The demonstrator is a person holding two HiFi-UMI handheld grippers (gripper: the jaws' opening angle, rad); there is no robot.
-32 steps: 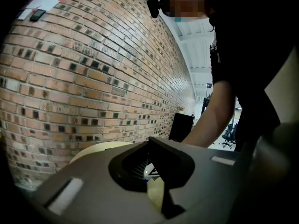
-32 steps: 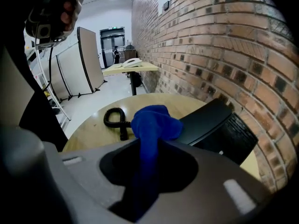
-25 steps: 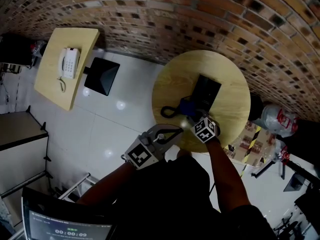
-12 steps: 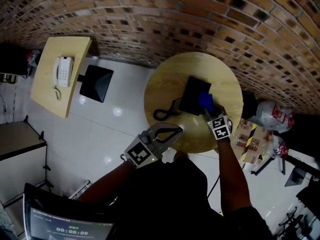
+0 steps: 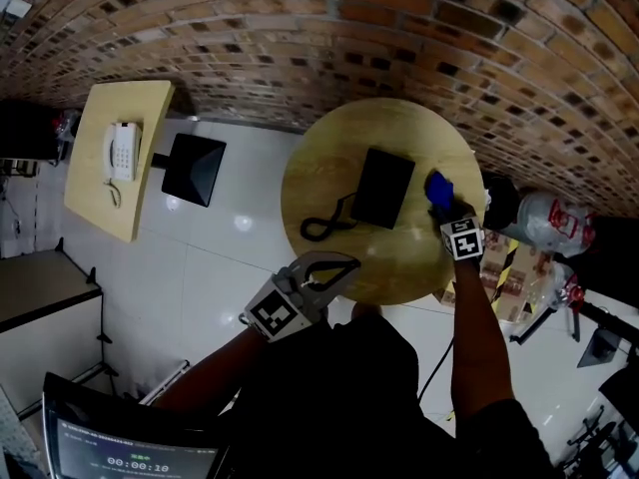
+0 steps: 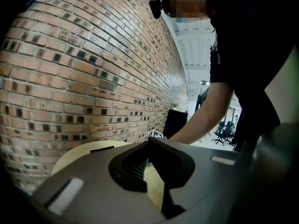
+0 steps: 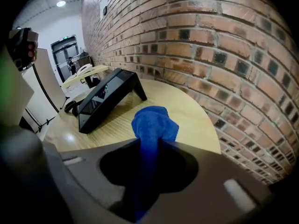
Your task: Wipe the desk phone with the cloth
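Note:
A black desk phone (image 5: pixel 382 188) sits on a round wooden table (image 5: pixel 319 168), with its black cord and handset (image 5: pixel 321 226) lying to its left. My right gripper (image 5: pixel 442 200) is to the right of the phone, near the table's right edge, shut on a bunched blue cloth (image 5: pixel 437 185). In the right gripper view the cloth (image 7: pixel 154 122) sticks out past the right gripper (image 7: pixel 152 141) above the tabletop, with the phone (image 7: pixel 105 97) off to the left. My left gripper (image 5: pixel 344 263) hovers at the table's front edge, shut and empty; the left gripper (image 6: pixel 150 146) shows its jaws together.
A brick wall (image 5: pixel 399 28) curves behind the table. At the left stands a rectangular table (image 5: pixel 90 198) with a white phone (image 5: pixel 122 151), and a black square object (image 5: pixel 193 168) beside it. A plastic bag (image 5: pixel 549 228) and clutter lie at the right.
My right gripper has carried the blue cloth from the phone's near left corner across the phone to its right side. The left gripper has stayed put.

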